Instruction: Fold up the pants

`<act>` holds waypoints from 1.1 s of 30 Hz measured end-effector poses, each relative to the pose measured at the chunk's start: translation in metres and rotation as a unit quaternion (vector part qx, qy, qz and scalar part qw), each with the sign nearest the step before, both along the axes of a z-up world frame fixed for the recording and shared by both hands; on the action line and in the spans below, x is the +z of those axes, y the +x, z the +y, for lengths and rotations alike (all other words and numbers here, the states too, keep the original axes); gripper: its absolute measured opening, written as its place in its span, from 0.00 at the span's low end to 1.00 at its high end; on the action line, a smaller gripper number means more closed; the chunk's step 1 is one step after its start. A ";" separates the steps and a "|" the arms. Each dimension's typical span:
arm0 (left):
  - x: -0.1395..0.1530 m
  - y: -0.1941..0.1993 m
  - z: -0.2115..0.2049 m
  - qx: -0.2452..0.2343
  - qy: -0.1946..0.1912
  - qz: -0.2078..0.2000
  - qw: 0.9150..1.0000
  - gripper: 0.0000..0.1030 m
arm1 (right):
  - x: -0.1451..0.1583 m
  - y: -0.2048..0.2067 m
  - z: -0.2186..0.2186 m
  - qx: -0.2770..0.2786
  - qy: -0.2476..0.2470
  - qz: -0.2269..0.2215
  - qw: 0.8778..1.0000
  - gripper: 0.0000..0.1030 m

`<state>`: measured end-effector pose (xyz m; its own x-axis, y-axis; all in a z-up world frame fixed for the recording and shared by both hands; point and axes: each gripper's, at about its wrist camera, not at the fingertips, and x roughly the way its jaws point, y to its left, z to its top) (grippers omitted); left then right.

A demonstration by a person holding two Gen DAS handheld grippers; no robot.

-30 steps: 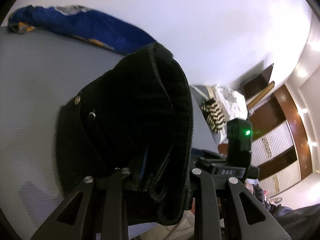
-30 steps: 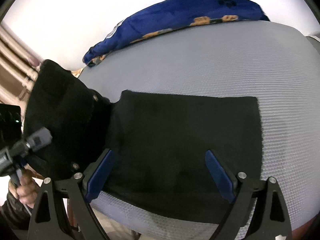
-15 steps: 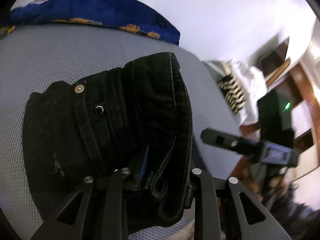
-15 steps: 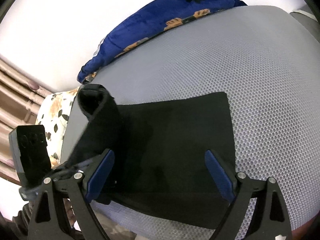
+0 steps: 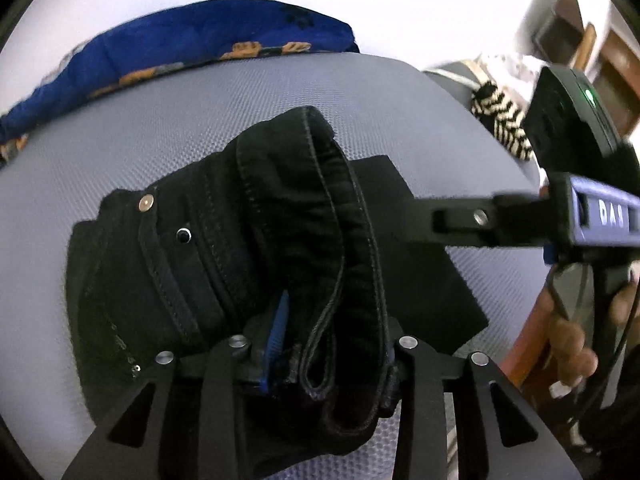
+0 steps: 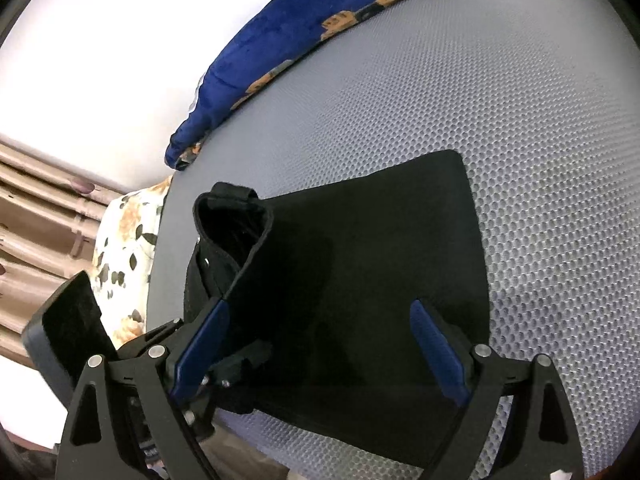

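Observation:
Black pants (image 6: 380, 240) lie folded into a flat rectangle on a grey mesh bed surface (image 6: 520, 120). My left gripper (image 5: 336, 320) has the bunched waistband (image 5: 312, 208), with its rivet and button, between its fingers. Its jaws are opening, but the cloth still fills the gap and arches up over the folded part. My right gripper (image 6: 318, 308) stands wide open just above the near edge of the folded pants, with nothing pinched. It also reaches in from the right in the left wrist view (image 5: 460, 220).
A blue blanket (image 6: 300, 40) with orange prints lies along the far edge of the bed. A floral pillow (image 6: 128, 240) and curtains (image 6: 40, 200) are at the left. A striped cloth (image 5: 500, 120) lies at the right, and a person's hand (image 5: 572, 340) holds the right tool.
My left gripper has carried the waistband over and down onto the folded legs, and its fingers have spread a little. My right gripper has sunk closer to the pants' near edge.

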<state>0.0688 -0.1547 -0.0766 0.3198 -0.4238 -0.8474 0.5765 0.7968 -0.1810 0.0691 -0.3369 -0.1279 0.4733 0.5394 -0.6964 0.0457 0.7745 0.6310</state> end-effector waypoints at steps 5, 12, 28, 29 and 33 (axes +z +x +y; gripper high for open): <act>-0.002 -0.003 -0.007 -0.003 0.020 -0.012 1.000 0.44 | -0.005 0.004 0.000 -0.002 0.009 0.006 1.000 0.88; 0.008 -0.016 -0.018 -0.007 0.050 -0.049 0.998 0.74 | -0.006 0.004 -0.004 -0.010 0.012 0.005 1.000 0.88; 0.037 0.009 0.103 0.124 -0.062 -0.001 0.990 0.79 | -0.005 -0.001 0.008 0.043 0.043 -0.008 0.998 0.48; 0.036 0.012 0.112 0.136 -0.056 -0.003 0.989 0.79 | -0.008 0.001 0.010 0.043 0.036 -0.005 0.998 0.48; 0.025 0.022 0.139 0.176 -0.040 0.000 0.984 0.79 | -0.022 0.010 0.024 0.058 0.042 0.017 0.997 0.37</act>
